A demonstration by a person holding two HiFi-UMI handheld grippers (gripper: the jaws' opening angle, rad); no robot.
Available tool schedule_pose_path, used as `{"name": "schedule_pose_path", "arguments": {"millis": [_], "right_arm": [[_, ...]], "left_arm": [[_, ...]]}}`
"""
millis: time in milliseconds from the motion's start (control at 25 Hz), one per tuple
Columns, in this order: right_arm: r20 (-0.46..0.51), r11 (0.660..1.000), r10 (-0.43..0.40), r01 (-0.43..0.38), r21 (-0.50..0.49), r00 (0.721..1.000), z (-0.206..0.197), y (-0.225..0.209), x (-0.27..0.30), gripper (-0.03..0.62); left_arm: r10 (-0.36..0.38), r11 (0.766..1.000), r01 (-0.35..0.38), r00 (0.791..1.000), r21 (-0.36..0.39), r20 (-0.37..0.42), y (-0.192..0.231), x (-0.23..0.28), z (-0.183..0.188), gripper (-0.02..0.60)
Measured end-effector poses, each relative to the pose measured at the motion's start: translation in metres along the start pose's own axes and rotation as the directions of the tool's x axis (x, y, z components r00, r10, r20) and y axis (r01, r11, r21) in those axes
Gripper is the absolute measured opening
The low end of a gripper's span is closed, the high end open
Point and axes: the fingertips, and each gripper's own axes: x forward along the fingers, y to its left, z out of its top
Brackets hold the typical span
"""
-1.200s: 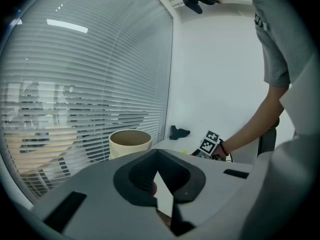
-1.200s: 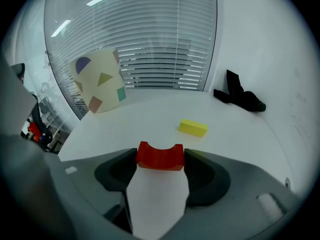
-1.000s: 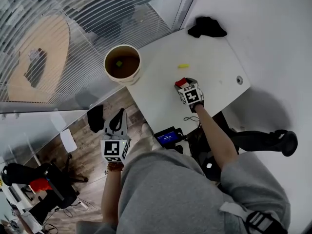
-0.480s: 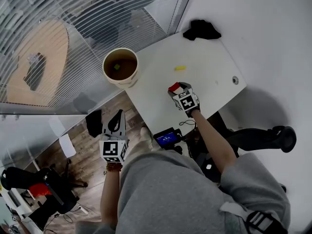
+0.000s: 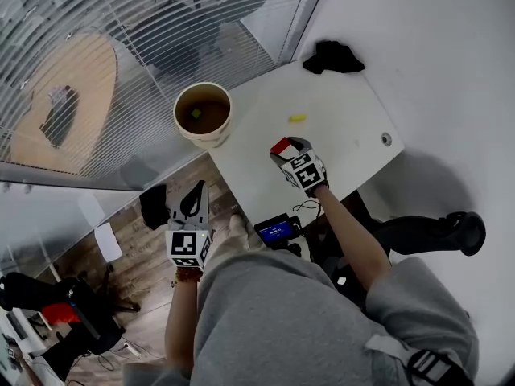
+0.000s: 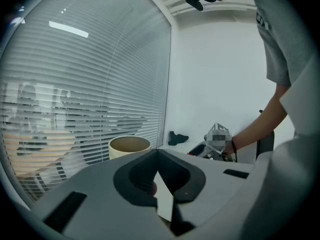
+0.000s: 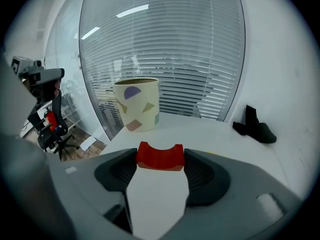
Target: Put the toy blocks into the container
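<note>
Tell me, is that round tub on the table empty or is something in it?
Not empty. Looking down into the tub, the head view shows one small yellow-green block on its brown floor.

Bright, even light, probably from overhead; fisheye edges dark and warped

Smooth matt red arch block (image 7: 160, 155) in my right gripper (image 7: 160, 165), its jaws matt grey plastic, smooth white table (image 5: 338, 119), matt cream container (image 7: 137, 111) with pastel shapes, soft black cloth (image 5: 331, 56) at the table's far corner.
</note>
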Motion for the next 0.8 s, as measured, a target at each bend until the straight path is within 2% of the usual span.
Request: {"name": "schedule_pose_path", "arguments": {"millis": [800], "right_arm": [[0.154,0.989,0.065,-0.043,-0.144,0.986,0.097,0.02,-0.015,0.305]], "left_arm": [[0.012,1.0,-0.011,1.0,-0.012,0.021,0.01,-0.002,0.001,0.006]]}}
